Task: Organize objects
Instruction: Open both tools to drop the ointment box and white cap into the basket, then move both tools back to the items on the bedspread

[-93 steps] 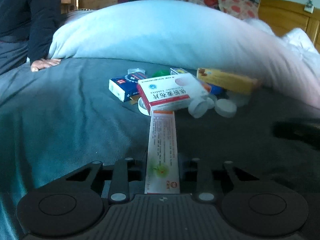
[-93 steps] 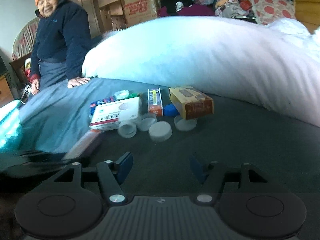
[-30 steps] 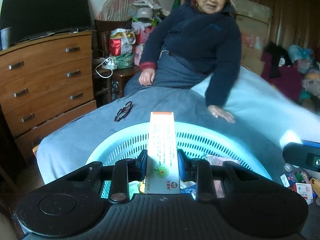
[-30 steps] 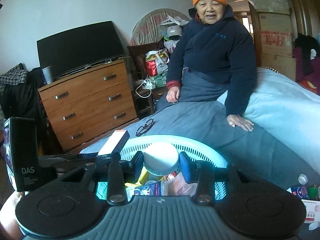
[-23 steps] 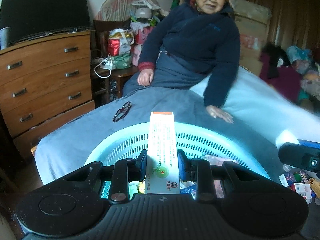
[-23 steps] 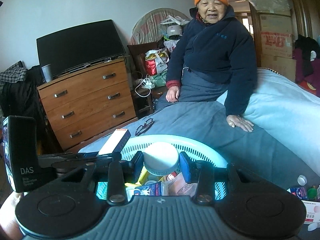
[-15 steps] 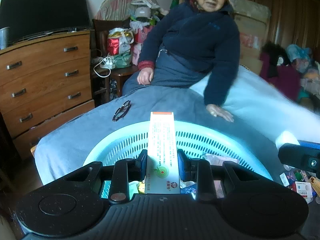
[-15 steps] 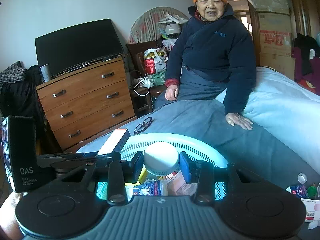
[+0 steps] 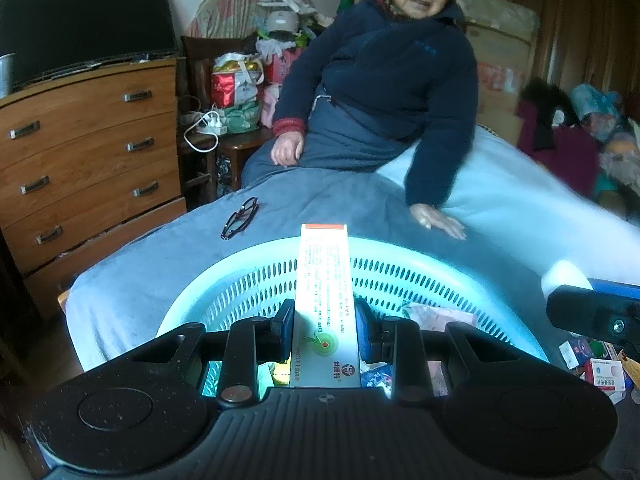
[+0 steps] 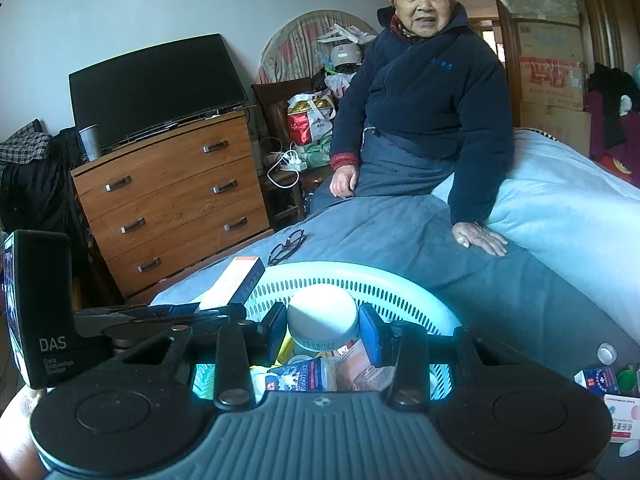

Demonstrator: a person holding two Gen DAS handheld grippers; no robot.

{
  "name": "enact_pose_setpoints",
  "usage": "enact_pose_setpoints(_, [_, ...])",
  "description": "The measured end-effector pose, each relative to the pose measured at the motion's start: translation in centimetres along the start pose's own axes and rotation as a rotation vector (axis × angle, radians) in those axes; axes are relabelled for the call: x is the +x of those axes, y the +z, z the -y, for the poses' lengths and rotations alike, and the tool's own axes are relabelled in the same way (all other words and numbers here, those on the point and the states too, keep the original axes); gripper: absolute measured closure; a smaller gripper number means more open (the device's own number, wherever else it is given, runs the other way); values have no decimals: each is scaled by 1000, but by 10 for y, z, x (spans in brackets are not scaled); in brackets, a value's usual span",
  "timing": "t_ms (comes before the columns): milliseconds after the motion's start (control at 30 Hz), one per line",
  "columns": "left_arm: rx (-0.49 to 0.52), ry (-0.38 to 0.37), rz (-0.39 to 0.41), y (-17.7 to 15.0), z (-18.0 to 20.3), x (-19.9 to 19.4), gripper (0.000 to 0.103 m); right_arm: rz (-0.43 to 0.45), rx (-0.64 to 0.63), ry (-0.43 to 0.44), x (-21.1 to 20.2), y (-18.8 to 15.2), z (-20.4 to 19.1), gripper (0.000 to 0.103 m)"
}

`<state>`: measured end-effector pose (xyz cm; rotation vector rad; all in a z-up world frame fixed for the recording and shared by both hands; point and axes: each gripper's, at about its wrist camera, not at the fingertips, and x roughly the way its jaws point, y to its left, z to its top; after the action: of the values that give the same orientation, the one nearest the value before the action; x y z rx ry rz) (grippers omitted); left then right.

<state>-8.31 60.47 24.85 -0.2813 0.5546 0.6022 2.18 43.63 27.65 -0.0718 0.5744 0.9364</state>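
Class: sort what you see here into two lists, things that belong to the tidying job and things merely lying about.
Part of the job: long white box in the left gripper; white-capped bottle in the right gripper; blue basket; loose medicine boxes.

Lying about: glasses; dresser; television.

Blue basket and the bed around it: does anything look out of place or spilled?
Nothing is spilled. A pair of glasses lies folded on the grey blanket beyond the basket, apart from the medicine boxes still loose at right.
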Motion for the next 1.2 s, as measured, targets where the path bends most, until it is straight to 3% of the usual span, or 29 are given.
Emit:
enact_pose_setpoints(500, [6,7,-6,0,0,4,70,-6,-3,4,3,0,-5,61])
enact_pose_setpoints(567, [8,12,-3,0,0,4,65,-6,-6,2,4,-1,-6,60])
enact_pose_setpoints(600, [8,13,-3,1,-1,4,58,-5,-7,0,4,0,-6,59])
enact_pose_setpoints(667, [10,17,1,2,-1,4,40,3,-16,-7,3,0,-8,51])
enact_pose_setpoints(733, [20,30,15,1,0,2,27,21,-23,-15,0,0,-8,33])
enact_pose_setpoints(900, [26,29,23,2,3,0,24,88,-12,7,-20,-6,2,32])
enact_pose_setpoints(1033, [37,-40,60,0,16,-13,24,166,-5,-70,-63,-50,31,27])
enact_pose_setpoints(1200, [146,-213,131,-1,83,-38,24,98,145,-240,-103,-130,98,27])
